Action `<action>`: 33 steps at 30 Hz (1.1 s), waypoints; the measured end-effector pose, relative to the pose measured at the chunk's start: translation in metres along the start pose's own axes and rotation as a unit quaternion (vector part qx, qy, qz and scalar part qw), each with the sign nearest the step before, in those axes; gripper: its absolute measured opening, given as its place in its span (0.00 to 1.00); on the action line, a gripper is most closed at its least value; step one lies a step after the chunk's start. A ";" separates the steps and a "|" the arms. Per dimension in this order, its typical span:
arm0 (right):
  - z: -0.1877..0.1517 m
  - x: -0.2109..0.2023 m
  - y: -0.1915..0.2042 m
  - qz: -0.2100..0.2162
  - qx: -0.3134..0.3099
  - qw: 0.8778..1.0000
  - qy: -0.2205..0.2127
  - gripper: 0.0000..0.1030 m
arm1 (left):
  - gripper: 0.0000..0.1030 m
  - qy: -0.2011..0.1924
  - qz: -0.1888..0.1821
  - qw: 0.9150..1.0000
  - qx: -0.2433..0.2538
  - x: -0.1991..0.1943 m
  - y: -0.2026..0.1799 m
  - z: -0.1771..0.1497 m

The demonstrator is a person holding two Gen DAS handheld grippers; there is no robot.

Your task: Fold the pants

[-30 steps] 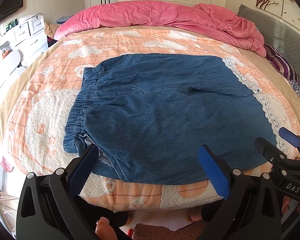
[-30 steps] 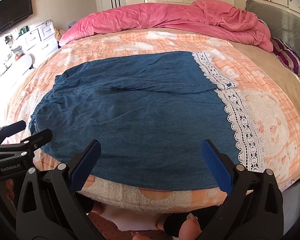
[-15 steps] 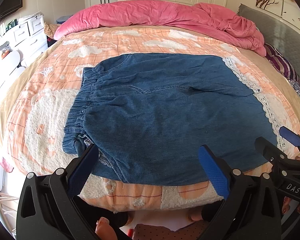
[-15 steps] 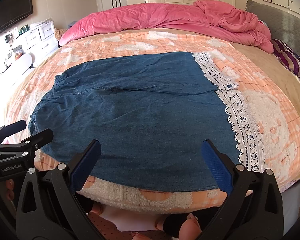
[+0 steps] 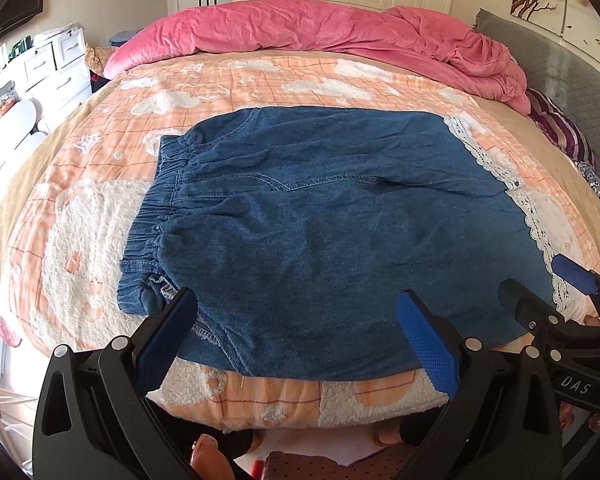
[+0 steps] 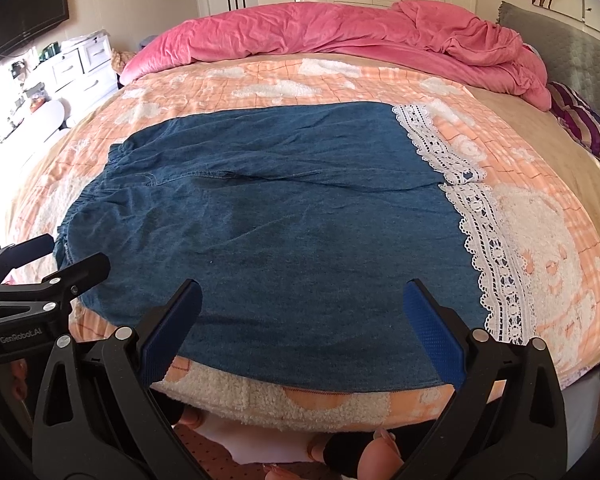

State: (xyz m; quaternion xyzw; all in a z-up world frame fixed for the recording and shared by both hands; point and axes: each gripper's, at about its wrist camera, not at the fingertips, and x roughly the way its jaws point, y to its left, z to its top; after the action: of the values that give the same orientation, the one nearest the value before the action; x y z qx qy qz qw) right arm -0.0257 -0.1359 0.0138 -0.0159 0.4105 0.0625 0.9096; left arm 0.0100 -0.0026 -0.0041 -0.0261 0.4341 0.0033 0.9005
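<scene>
Blue denim pants (image 5: 320, 224) lie flat on the bed, elastic waistband at the left (image 5: 156, 216), white lace hems at the right (image 6: 488, 248). They also fill the middle of the right wrist view (image 6: 280, 232). My left gripper (image 5: 296, 320) is open and empty, held above the pants' near edge toward the waistband. My right gripper (image 6: 300, 312) is open and empty, above the near edge toward the lace hem. Each gripper shows in the other's view: the right one (image 5: 548, 300) and the left one (image 6: 56, 260).
The pants lie on an orange checked blanket (image 5: 284, 76) with white fleecy patches. A crumpled pink duvet (image 5: 340, 28) lies across the far side. White drawers (image 5: 52, 68) stand at the left, a grey headboard (image 6: 572, 48) and striped pillow (image 6: 588, 128) at the right. Bare feet show below (image 6: 376, 456).
</scene>
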 end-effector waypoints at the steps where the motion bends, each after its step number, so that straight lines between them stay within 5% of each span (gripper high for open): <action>1: 0.001 0.001 0.000 0.000 -0.001 1.000 0.000 0.92 | 0.96 0.000 0.001 1.000 -0.001 0.001 0.000 0.001; 11: 0.014 0.018 0.006 0.005 -0.017 1.000 0.012 0.92 | 0.96 -0.004 -0.002 1.000 -0.010 0.014 0.010 0.025; 33: 0.126 0.103 0.054 0.055 -0.135 0.989 0.030 0.92 | 0.96 0.009 0.039 0.998 -0.039 0.089 0.093 0.131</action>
State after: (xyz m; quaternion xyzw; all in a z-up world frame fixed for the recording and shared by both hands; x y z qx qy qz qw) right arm 0.1286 -0.0622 0.0208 -0.1184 0.4259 0.1668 0.8813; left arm 0.1654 0.0957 0.0037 -0.0445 0.4424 0.0552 0.8940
